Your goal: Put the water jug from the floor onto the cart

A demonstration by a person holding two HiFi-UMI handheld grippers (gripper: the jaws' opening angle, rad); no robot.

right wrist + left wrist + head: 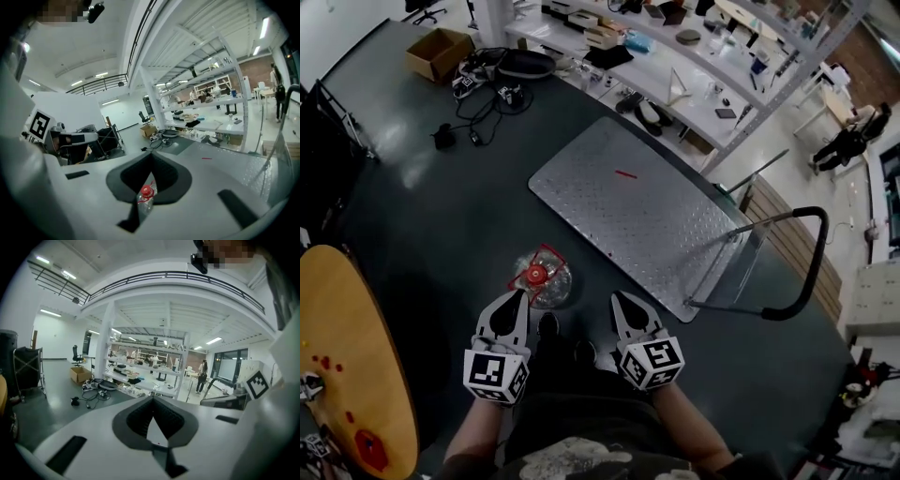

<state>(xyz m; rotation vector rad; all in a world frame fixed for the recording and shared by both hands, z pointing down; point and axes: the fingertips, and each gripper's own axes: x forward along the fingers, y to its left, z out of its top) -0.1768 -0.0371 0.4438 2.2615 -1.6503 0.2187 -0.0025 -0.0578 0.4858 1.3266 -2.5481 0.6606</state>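
Observation:
The clear water jug (540,277) with a red cap stands on the dark floor just ahead of both grippers. My left gripper (517,296) is right beside the jug at its near left, jaws together and empty. My right gripper (619,298) is a little to the jug's right, also shut and empty. In the right gripper view the jug (146,194) shows small through the slot behind the closed jaws of the right gripper (151,155). The left gripper (153,399) view does not show the jug. The cart (628,202), a diamond-plate platform with a black push handle (806,272), sits just beyond and to the right.
A round wooden table (356,356) with red bits stands at my near left. A cardboard box (439,52) and tangled cables (487,94) lie on the floor farther back. Long shelving benches (675,66) run behind the cart. A person (848,141) stands far right. My shoes (548,328) are between the grippers.

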